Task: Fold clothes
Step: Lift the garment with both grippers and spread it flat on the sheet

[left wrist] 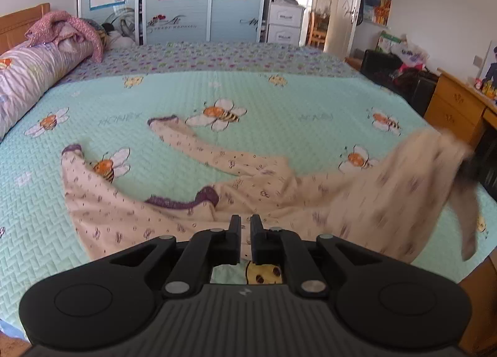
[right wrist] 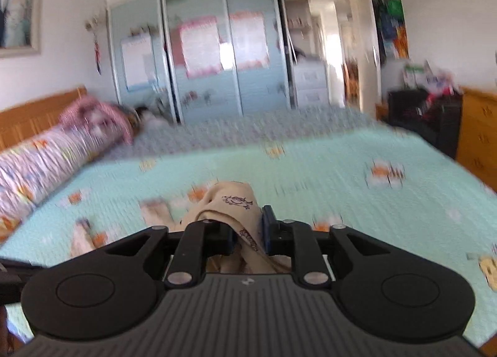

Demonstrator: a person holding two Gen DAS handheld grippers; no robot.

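a cream pyjama top [left wrist: 192, 201] with small dark prints and purple trim lies spread on the mint quilt [left wrist: 279, 102] of the bed, the quilt printed with bees and flowers. its two sleeves reach away toward the far left, each ending in a purple cuff, and a purple-edged neckline shows near the middle of the cloth. the left gripper [left wrist: 245, 232] sits low over the near edge of the top, its two black fingers drawn close with only a thin slit between them; cream cloth shows in that slit, so the fingers appear to pinch the hem of the garment. on the right of the left wrist view the other side of the top is lifted off the quilt and blurred, bunched around something dark at the far right edge. in the right wrist view the right gripper [right wrist: 248, 226] holds a thick fold of the same cream cloth between its blue-padded fingers, the fabric rising in a hump above them and hanging down behind; the whole view is smeared. a long lilac bolster [left wrist: 28, 77] lies along the left side of the bed with a pink floral blanket [left wrist: 68, 27] heaped at its far end. sliding wardrobe doors [left wrist: 186, 6] stand beyond the bed and a wooden dresser [left wrist: 456, 105] at the right.
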